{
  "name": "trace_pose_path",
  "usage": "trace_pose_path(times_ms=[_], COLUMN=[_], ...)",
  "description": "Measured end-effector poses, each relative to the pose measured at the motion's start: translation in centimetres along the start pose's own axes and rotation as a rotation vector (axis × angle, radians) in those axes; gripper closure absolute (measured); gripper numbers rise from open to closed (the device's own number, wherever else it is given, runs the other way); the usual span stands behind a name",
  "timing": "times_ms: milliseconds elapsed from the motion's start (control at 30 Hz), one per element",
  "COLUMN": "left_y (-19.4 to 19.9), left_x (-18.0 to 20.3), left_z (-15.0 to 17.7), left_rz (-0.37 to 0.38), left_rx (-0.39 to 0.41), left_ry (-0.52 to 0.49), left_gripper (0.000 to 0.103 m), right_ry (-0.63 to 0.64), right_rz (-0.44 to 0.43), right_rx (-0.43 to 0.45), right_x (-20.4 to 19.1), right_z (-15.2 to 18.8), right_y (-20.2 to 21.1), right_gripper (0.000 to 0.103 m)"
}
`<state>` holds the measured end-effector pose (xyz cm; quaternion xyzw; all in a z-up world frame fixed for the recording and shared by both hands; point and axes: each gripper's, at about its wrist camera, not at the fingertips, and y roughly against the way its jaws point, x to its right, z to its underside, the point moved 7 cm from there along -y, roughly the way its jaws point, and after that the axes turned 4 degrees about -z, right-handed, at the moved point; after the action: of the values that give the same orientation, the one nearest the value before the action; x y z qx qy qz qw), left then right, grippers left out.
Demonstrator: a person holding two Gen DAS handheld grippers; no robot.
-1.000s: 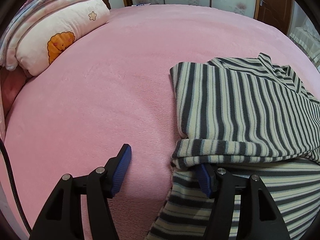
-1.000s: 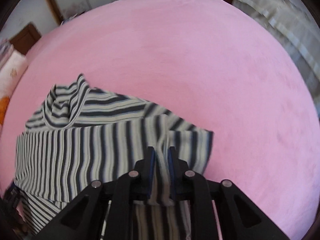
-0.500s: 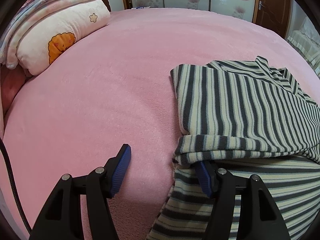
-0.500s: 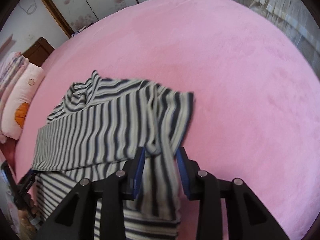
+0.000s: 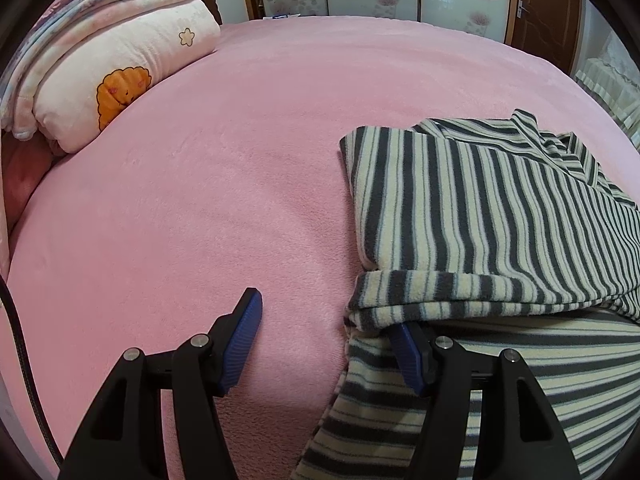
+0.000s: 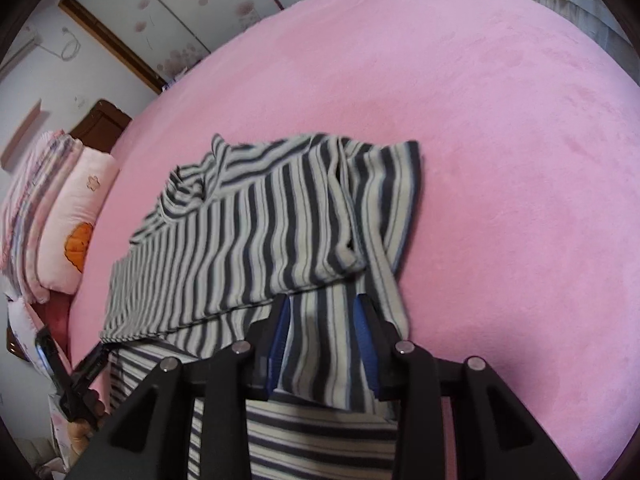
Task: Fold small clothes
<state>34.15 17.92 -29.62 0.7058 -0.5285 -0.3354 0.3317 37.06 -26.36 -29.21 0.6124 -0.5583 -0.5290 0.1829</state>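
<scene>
Striped top half-folded on pink blanket, left gripper released at its edge, right gripper released.

Grey-and-cream striped garment (pink bedspread beneath).

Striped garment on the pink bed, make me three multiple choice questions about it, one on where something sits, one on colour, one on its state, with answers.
1. Where do the folded blankets and pillow lie, in the left wrist view?
A. upper left, at the bed's edge
B. on the garment
C. between the left gripper's fingers

2. What colours are the striped garment?
A. red and white
B. dark grey and cream
C. plain blue

3. How does the garment lie?
A. hanging in the air
B. rolled into a ball
C. partly folded over itself on the pink bed cover

Answers: 1 A, they are stacked there, apart from the garment. 2 B, both views show those stripes. 3 C, an upper layer overlaps a lower one.
</scene>
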Motion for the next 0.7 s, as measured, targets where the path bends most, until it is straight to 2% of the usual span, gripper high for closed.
trace_pose_path(times_ms=[233,333,367,467,500,567,633,700], left_y=[-0.4,-0.5,-0.6,-0.8,-0.7,-0.6,-0.4,-0.5], left_x=[-0.1,0.0,0.0,0.2,0.3,0.6,0.9,0.8], left_z=[-0.1,-0.3,-0.3,-0.3,-0.4,-0.5,-0.6,-0.8], left_rz=[-0.005,-0.008,-0.007,0.035,0.042,0.044,0.047,0.051], left_rx=[-0.010,-0.012,-0.013,-0.026,-0.027,-0.022,-0.018,-0.024], left_ry=[0.001,0.003,0.007,0.010,0.008,-0.008,-0.015,-0.006], left_gripper=[0.042,0.042,0.044,0.066,0.069,0.080,0.085,0.085], right_ry=[-0.056,-0.050,-0.046,-0.014,-0.012,-0.020,-0.027,-0.006], right_rz=[-0.006,0.004,0.006,0.031,0.037,0.037,0.040,0.063], right_rx=[0.043,0.068,0.073,0.101,0.109,0.114,0.115,0.112], right_x=[1.0,1.0,1.0,0.5,0.3,0.2,0.2,0.3], right_z=[-1.6,-2.1,-2.2,-1.8,-1.6,-1.1,-0.7,-0.4], right_y=[-1.0,-0.8,-0.7,0.6,1.2,2.0,2.5,2.5], right_gripper=[0.071,0.089,0.091,0.092,0.092,0.092,0.092,0.092])
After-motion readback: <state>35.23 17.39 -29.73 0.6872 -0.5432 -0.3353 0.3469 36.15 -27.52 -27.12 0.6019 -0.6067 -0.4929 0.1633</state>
